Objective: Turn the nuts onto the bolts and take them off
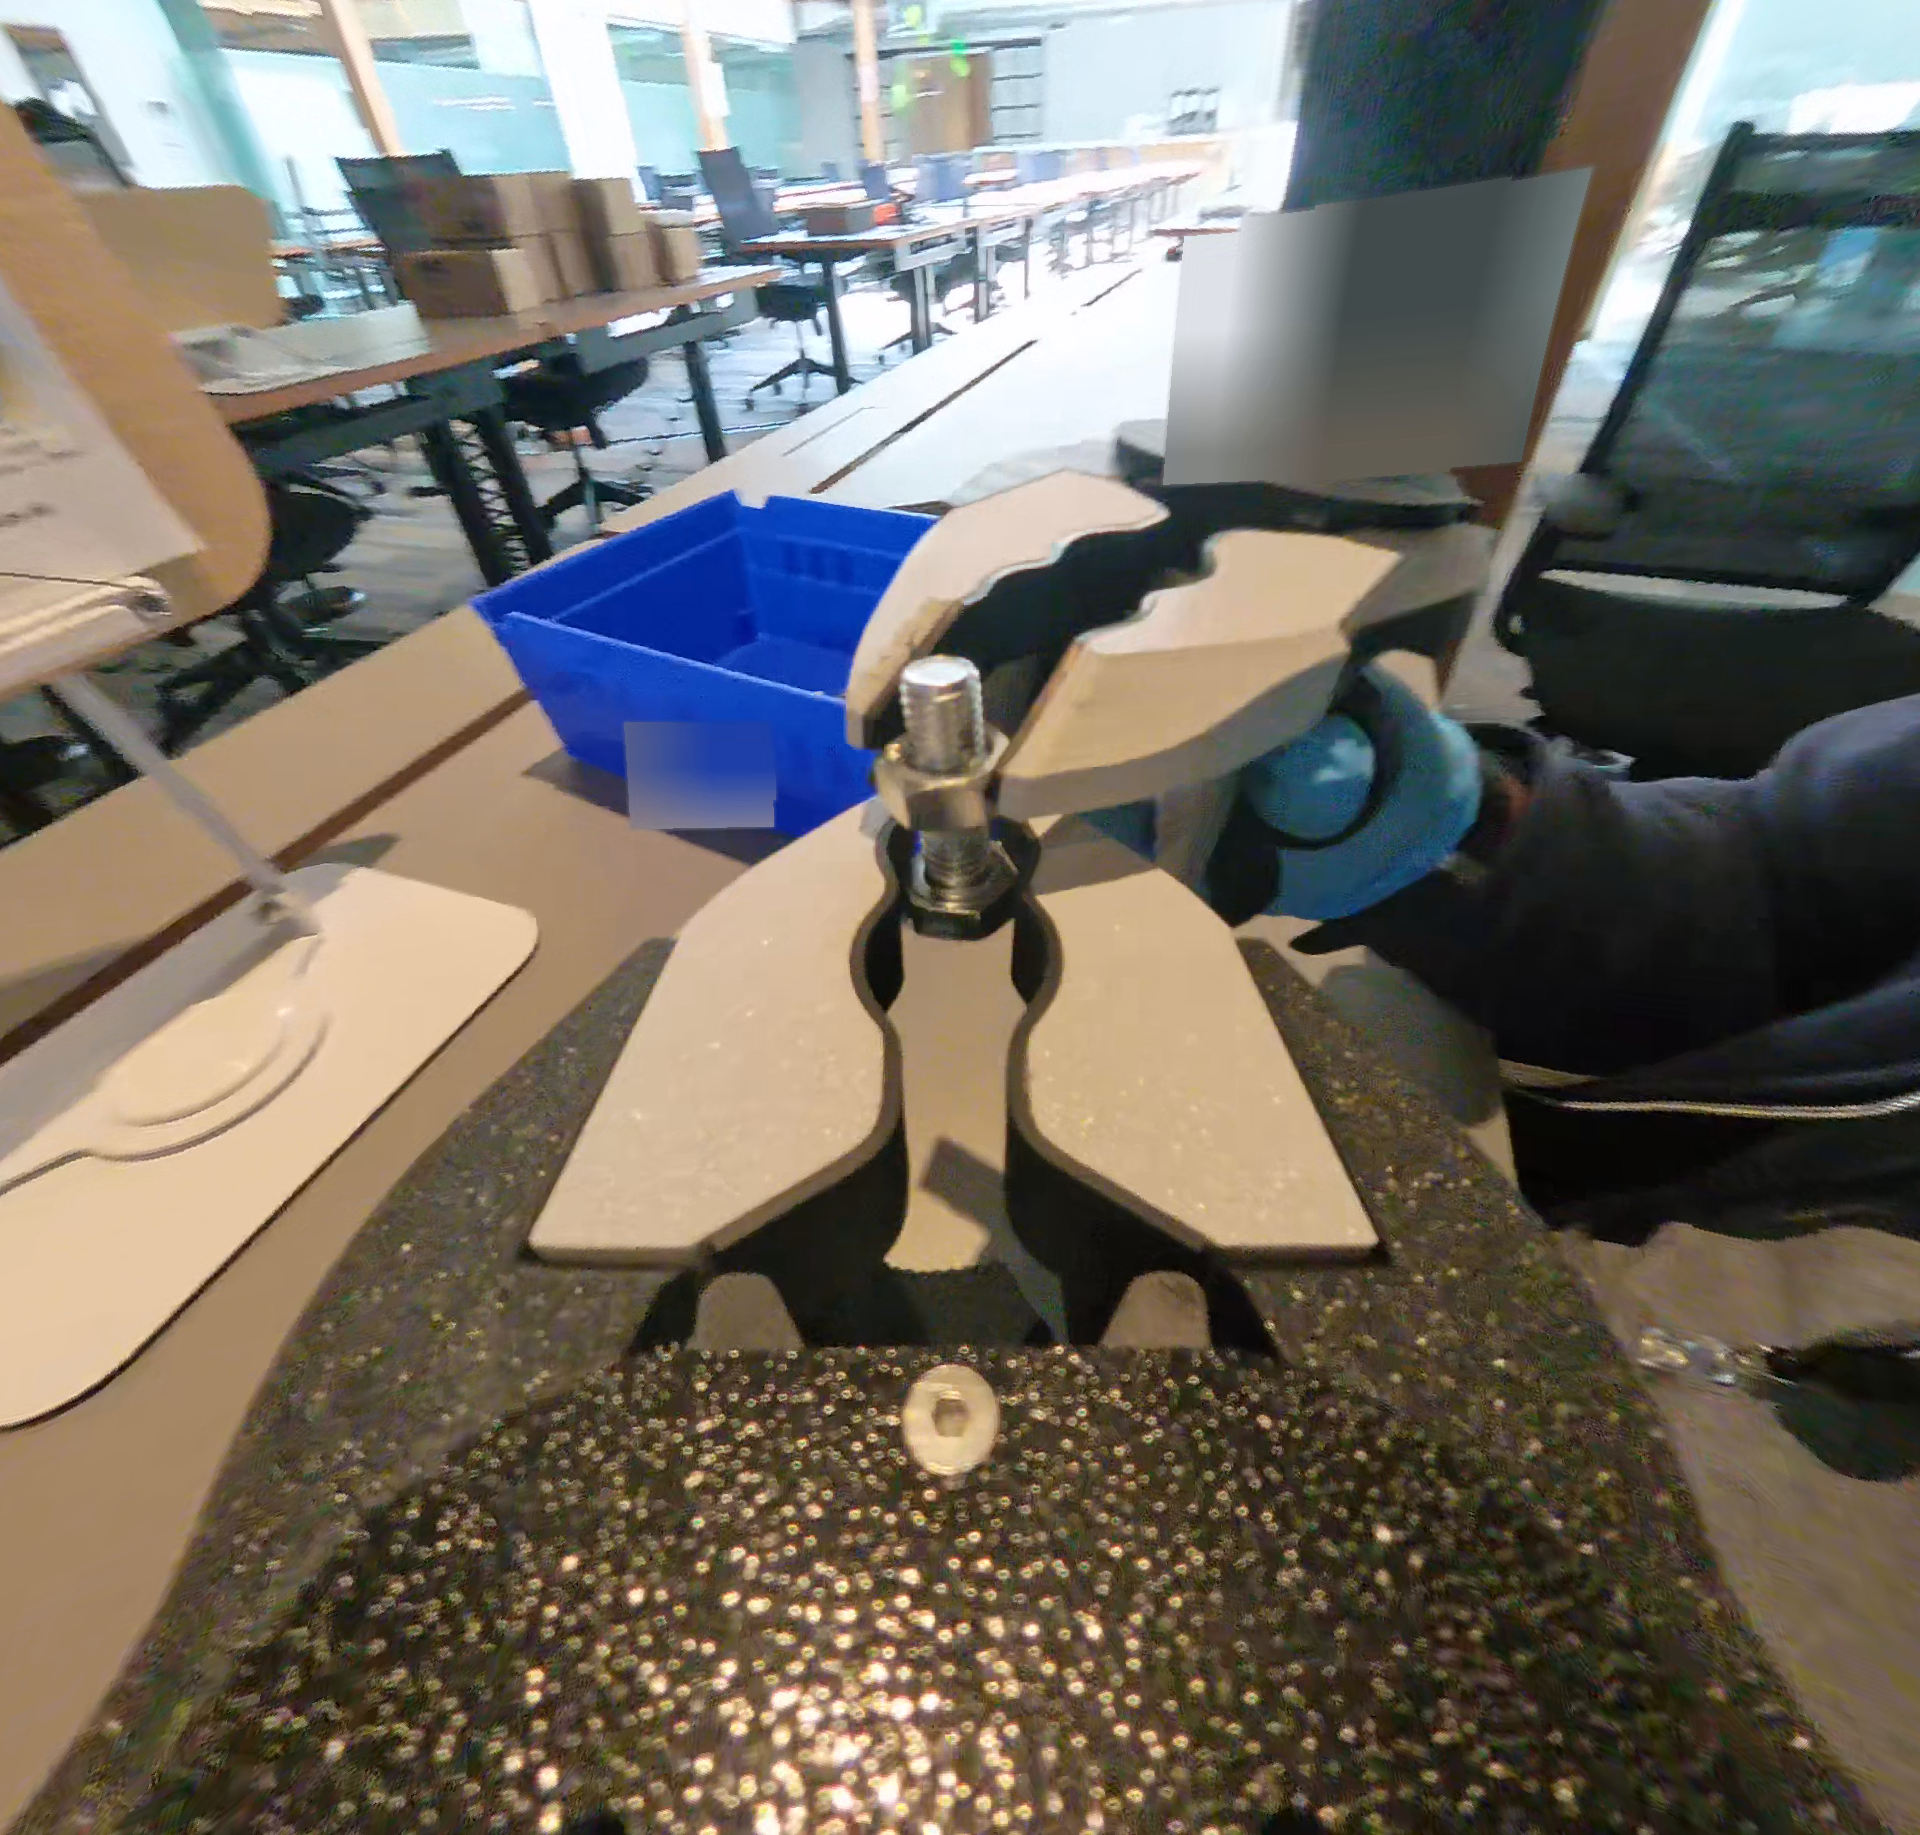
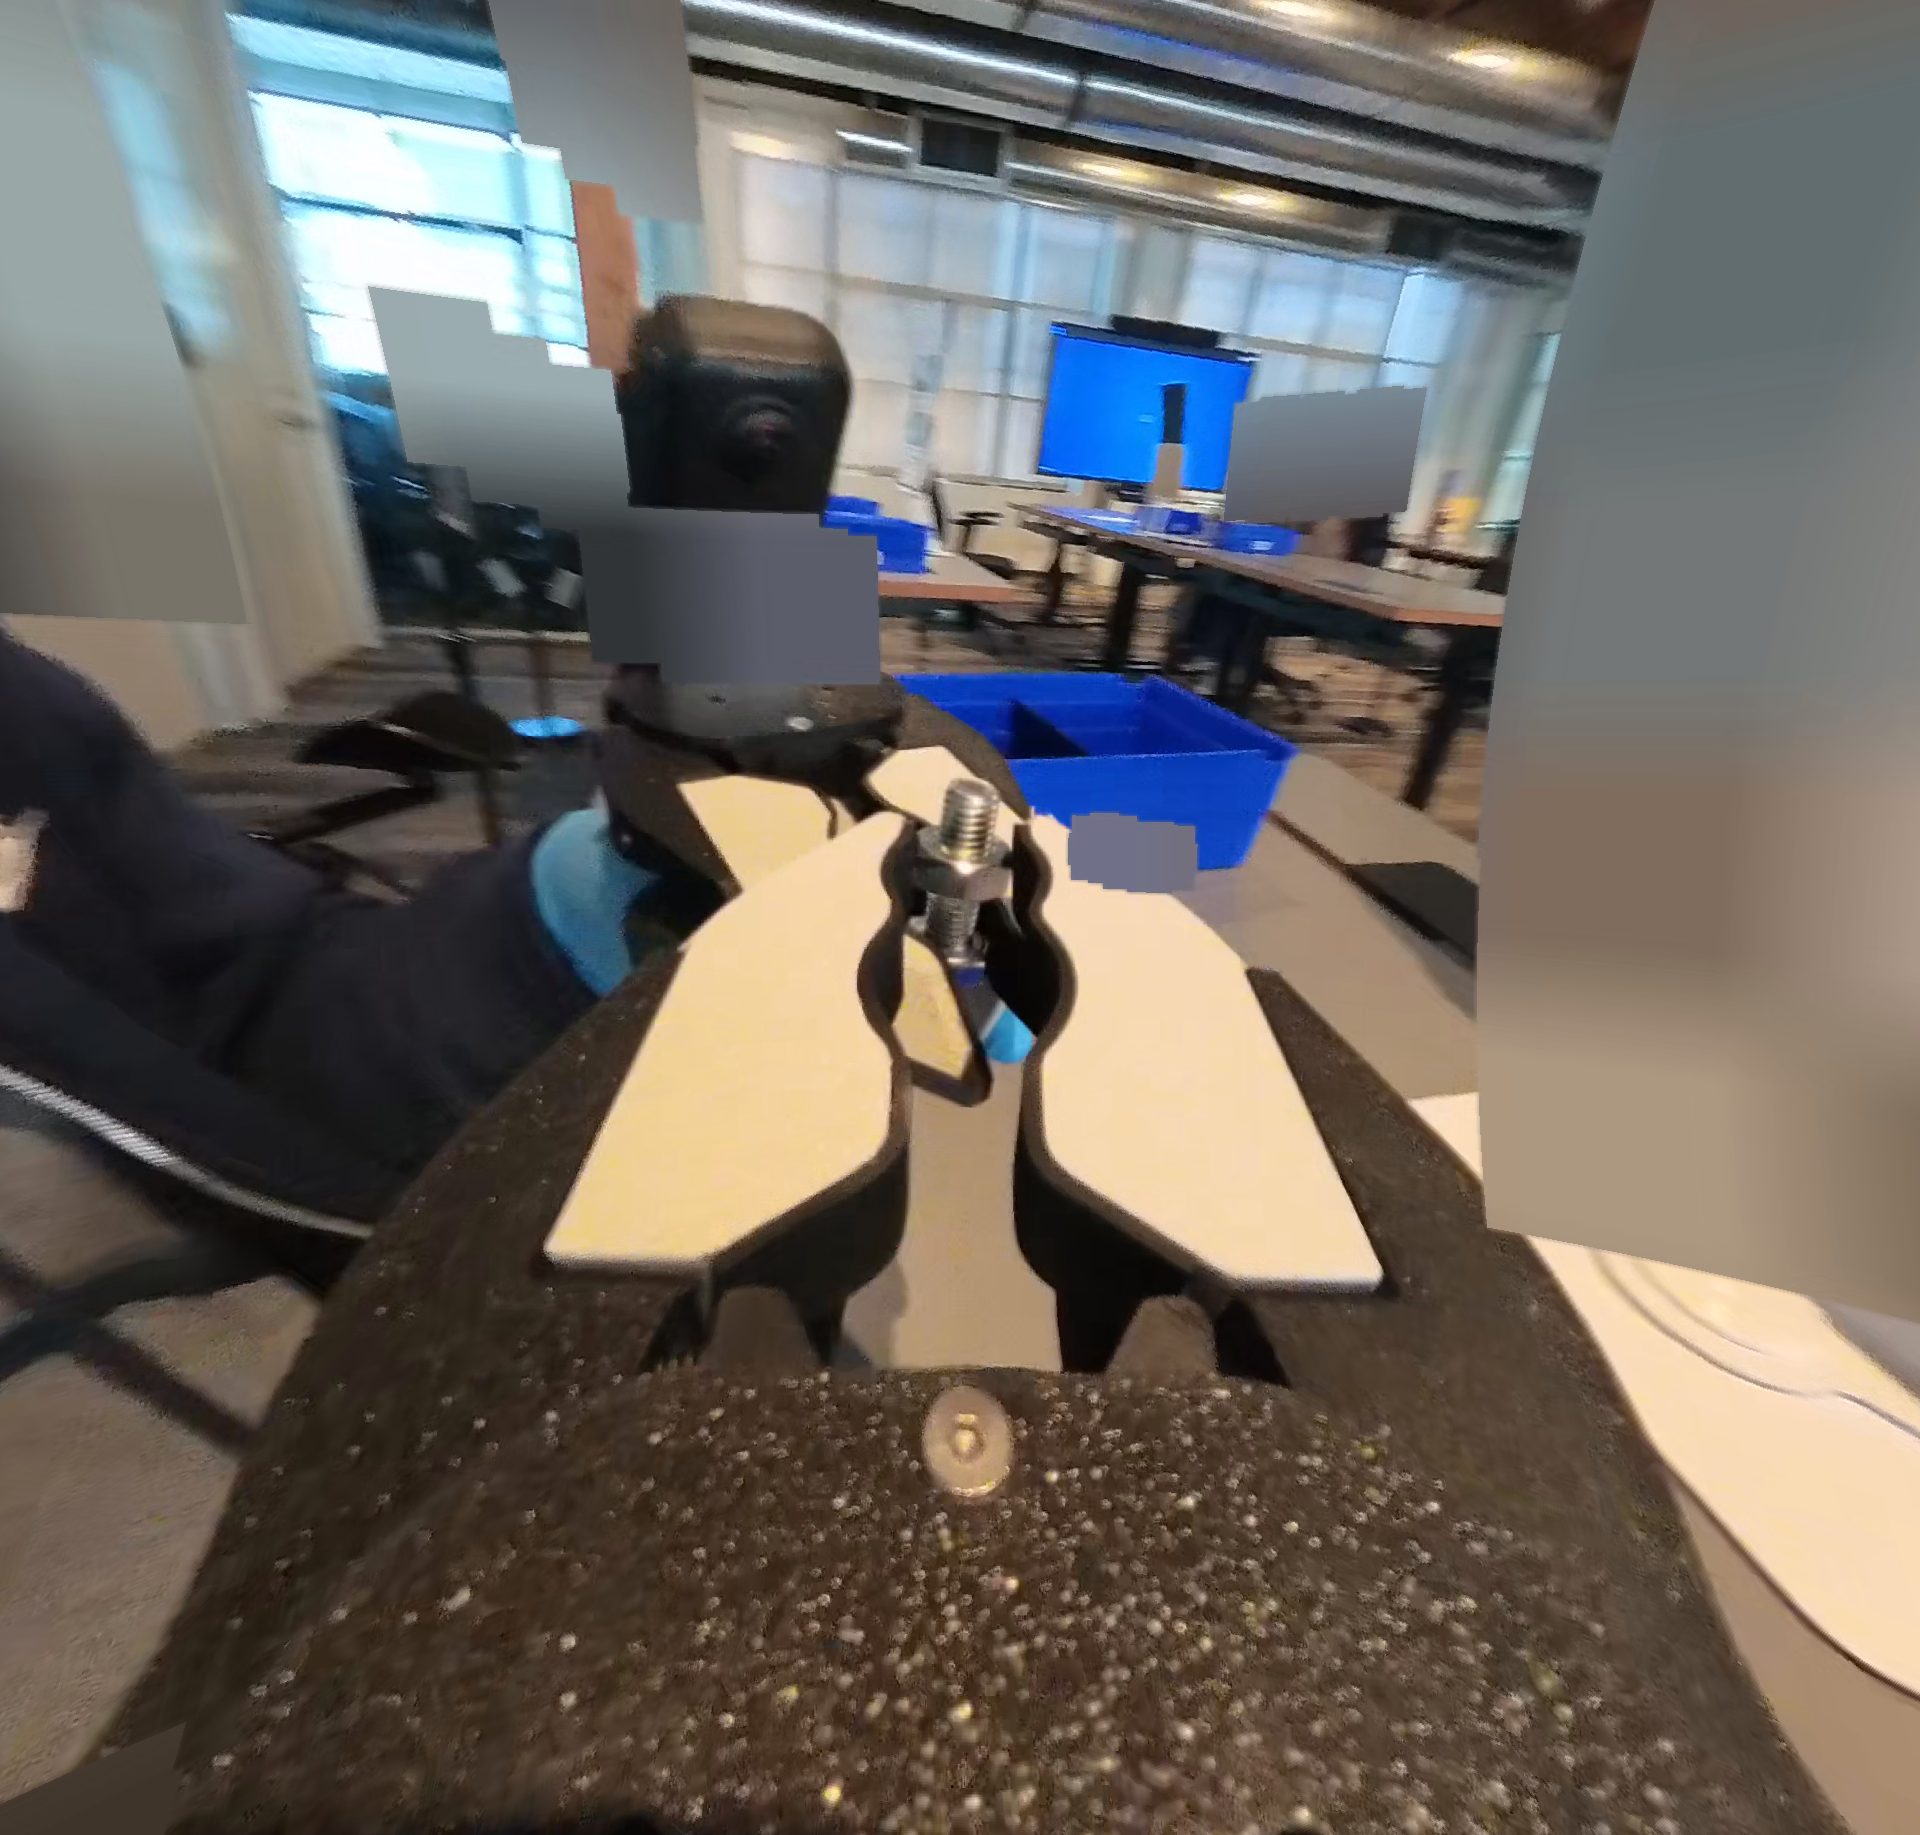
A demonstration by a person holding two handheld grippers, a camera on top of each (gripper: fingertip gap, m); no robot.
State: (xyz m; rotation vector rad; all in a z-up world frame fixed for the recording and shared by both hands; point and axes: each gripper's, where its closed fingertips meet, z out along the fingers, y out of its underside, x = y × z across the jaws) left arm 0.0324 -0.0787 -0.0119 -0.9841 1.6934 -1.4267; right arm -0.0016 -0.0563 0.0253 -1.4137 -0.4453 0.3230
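- Bolt (image 1: 940,746) stands upright w/ thread end up, head down low between the tips of the left gripper (image 1: 951,907), which is closed on the head and keeps it above the table (image 1: 436,819).
- Nut (image 1: 935,783) sits roughly mid-thread; right gripper (image 1: 940,746) comes in from the right side, tips pinched on the nut's flats. Right wrist view shows the same: right gripper (image 2: 961,866) closed on nut (image 2: 958,866), bolt (image 2: 966,871) poking up past it.
- Can't tell from these views whether the nut is going on or coming off.
- To do it well, IMO: keep left grip firm so the bolt can't spin; turn right wrist about the bolt's axis, no side pull, or threads may bind.
- Short twists, then loosen, re-seat on flats, pinch again; tips cover only part of the nut, so slipping looks likely.
- Blue bin (image 1: 717,632) sits just behind on the table, prob. where parts go.
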